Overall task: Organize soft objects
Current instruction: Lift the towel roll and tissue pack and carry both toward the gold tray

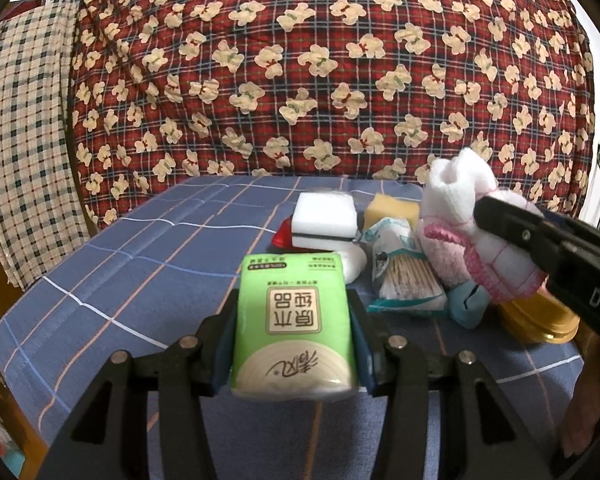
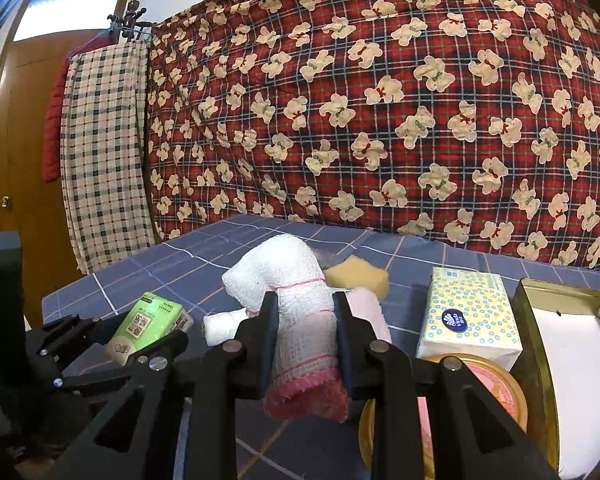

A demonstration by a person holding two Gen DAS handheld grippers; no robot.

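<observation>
The left gripper [image 1: 294, 312] is clamped on a green plastic pocket pack of tissues [image 1: 294, 324], its pads pressed against the pack's two long sides, the pack held above the blue checked tablecloth [image 1: 120, 272]. The right gripper [image 2: 306, 332] pinches a white knitted sock with a pink cuff [image 2: 300, 320] between its narrowly spaced jaws, cuff toward the camera and toe bent upward beyond the fingertips.

Just under the sock sits a round gold tin with a pink lid [image 2: 496, 384], and at the far right a rectangular gold metal box with a white inside [image 2: 572, 344]. Beside the tin stands a yellow dotted soft pack of tissues [image 2: 468, 316]. Between the two grippers lie a clear bag of cotton swabs [image 1: 404, 276], then a white foam sponge block [image 1: 326, 214] and a yellow sponge [image 1: 392, 210]. A red plaid quilt with cream bears [image 1: 320, 68] hangs behind.
</observation>
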